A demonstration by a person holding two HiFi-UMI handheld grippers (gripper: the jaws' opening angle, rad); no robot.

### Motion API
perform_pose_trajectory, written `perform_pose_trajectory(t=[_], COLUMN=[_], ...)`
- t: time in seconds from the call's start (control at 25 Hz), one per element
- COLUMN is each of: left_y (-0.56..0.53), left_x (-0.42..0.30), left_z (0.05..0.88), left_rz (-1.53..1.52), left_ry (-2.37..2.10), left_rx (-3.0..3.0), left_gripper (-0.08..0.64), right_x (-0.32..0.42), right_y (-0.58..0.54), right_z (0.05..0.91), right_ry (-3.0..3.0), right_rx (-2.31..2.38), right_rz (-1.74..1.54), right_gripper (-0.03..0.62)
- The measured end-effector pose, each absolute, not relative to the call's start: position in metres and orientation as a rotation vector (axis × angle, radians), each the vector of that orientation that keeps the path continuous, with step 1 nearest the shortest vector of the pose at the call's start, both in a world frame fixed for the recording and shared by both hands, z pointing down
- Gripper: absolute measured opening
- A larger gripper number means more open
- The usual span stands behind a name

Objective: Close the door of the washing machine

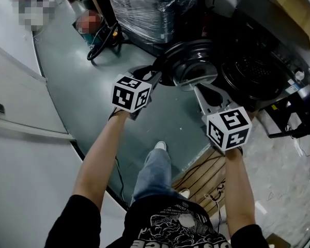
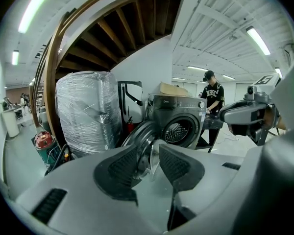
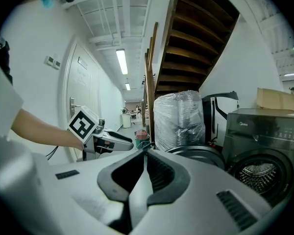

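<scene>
The dark washing machine (image 1: 263,40) stands at the right, its drum (image 1: 253,76) exposed. Its round door (image 1: 188,61) hangs swung out to the left. My left gripper (image 1: 154,77) is just left of the door's edge, jaws open with nothing between them. In the left gripper view the door (image 2: 137,133) shows beyond the left gripper (image 2: 149,158), with the machine (image 2: 179,116) behind it. My right gripper (image 1: 199,89) is in front of the door's lower edge. In the right gripper view the right gripper (image 3: 144,155) has its fingertips together, holding nothing, and the door (image 3: 196,153) lies to its right.
A tall plastic-wrapped bundle (image 1: 150,9) stands left of the machine, with a red canister (image 1: 90,22) and black cables (image 1: 103,45) on the floor nearby. White panels (image 1: 15,87) line the left side. A person (image 2: 213,99) stands behind the machine. A wooden staircase (image 3: 196,38) runs overhead.
</scene>
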State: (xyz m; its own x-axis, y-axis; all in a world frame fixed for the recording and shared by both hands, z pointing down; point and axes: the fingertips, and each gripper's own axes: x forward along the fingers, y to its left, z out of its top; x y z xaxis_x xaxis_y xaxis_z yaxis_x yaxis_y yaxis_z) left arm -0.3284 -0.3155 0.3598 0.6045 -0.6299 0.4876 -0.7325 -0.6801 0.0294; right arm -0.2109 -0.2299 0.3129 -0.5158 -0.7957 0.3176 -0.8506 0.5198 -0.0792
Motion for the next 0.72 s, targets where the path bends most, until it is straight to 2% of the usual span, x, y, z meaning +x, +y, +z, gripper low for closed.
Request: perform_pose_trajectory(t=[0.72], left_y=[-0.451], left_x=[-0.325], left_z=[0.458], left_rz=[0.936], left_ry=[-0.729], left_rx=[2.645], left_gripper=[0.201], right_x=[-0.208], right_y=[-0.357], right_z=[0.362], right_ry=[-2.393], right_rx=[1.472], right_rz=[0.491], right_gripper=[0.023])
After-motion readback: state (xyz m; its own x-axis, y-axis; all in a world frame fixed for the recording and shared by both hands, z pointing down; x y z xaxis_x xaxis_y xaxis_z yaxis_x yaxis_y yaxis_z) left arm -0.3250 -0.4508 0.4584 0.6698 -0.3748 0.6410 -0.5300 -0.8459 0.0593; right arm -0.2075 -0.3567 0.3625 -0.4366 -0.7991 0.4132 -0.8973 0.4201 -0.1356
